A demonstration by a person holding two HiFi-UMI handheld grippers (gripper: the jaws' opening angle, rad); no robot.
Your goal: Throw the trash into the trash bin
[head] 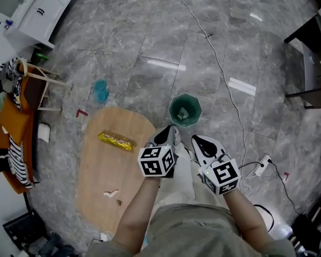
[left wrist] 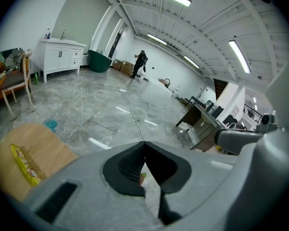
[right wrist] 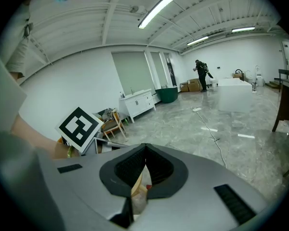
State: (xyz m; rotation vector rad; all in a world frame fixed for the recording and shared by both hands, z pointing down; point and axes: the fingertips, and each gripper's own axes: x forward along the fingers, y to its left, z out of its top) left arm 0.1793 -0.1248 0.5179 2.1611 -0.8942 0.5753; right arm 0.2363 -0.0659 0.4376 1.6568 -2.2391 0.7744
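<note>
Trash in hand: two pieces. A pale paper scrap (right wrist: 140, 189) with a red spot is pinched in the closed jaws of the right hand-held gripper (right wrist: 144, 150). A small peach bit (left wrist: 140, 178) with a green tip sits between the fully closed pads of the left hand-held gripper (left wrist: 144, 147).
Hard to tell: both pieces are mostly hidden by the pads, so what either one is cannot be made out.
Trash bin: one, green (head: 186, 96), standing on the floor just past the far corner of the worktop and right ahead of both jaw tips. Something pale lies inside, too small to name.
Trash on the worktop: three pieces, namely one yellow wrapper (head: 116, 141), one white scrap (head: 111, 193) and one brown crumb (head: 119, 202) just beside that scrap.
Worktop: one rounded wooden board (head: 104, 170), to the left of the grippers.
Floor: grey marble, with one teal object (head: 100, 90) beyond the worktop, one long white cable (head: 219, 63) and one power strip (head: 262, 166).
Edges: one white cabinet (head: 43, 9) and one wooden chair (head: 37, 87) heaped with clothes, cut off at the left.
Far off: one person (left wrist: 141, 62), standing.
</note>
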